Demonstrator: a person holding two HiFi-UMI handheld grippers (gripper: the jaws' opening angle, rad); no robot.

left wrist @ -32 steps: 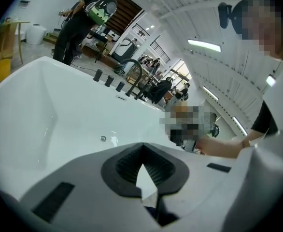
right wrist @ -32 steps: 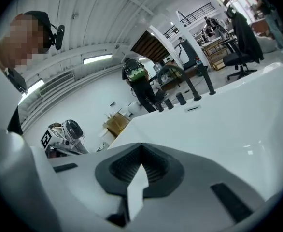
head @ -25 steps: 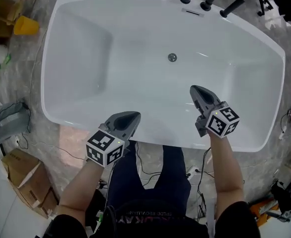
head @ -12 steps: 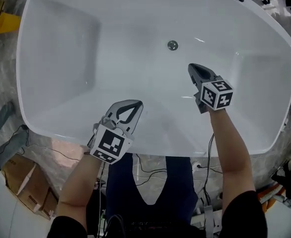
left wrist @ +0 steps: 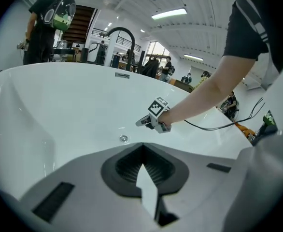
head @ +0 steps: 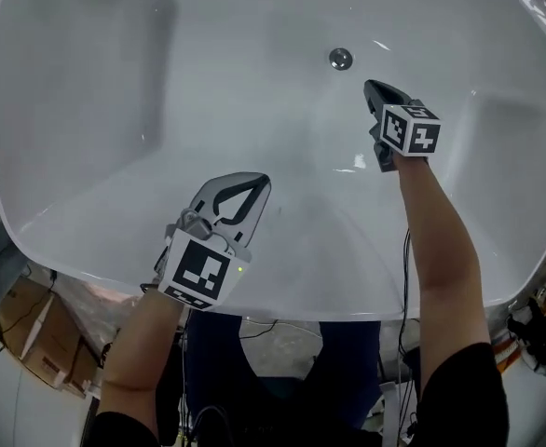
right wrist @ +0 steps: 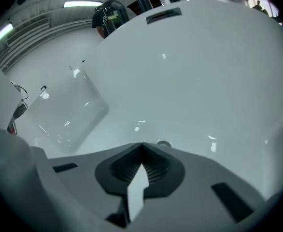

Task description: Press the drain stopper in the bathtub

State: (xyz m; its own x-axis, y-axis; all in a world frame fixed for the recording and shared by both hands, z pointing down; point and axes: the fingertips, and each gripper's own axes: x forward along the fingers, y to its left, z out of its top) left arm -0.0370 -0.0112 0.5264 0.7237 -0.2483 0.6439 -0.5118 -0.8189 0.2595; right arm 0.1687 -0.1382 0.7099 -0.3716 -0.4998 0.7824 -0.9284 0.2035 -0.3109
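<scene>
White acrylic fills nearly the whole head view: the bathtub (head: 87, 250) lies open, its smooth floor bare from wall to wall. The drain stopper (head: 340, 59), a small round metal disc, sits in the floor toward 12 o'clock, with open basin on every side of it.

The right gripper (head: 375, 89) hangs inside the tub at about 4 o'clock from the stopper, near it but apart, tip pointing toward 11 o'clock. Its own view shows the jaws clenched tip to tip with nothing between them, and the stopper (right wrist: 163, 144) peeking just past the tip at 1 o'clock. Beyond that, the far wall rises to the overflow slot (right wrist: 164, 14) at 12 o'clock.

The left gripper (head: 259, 182) floats over the near slope of the basin at 7 o'clock from the stopper, well apart from it and close to the near rim at 6 o'clock. Its jaws are also closed on themselves and empty. From its view the stopper (left wrist: 124, 138) lies just past its tip at 11 o'clock, with the right gripper (left wrist: 140, 123) above and beside it, and a black arched faucet (left wrist: 120, 33) stands on the far rim at 12 o'clock.

Outside the near rim, cables (head: 254, 329) trail on the ground at 6 o'clock and a cardboard box (head: 35, 343) sits at 8 o'clock.
</scene>
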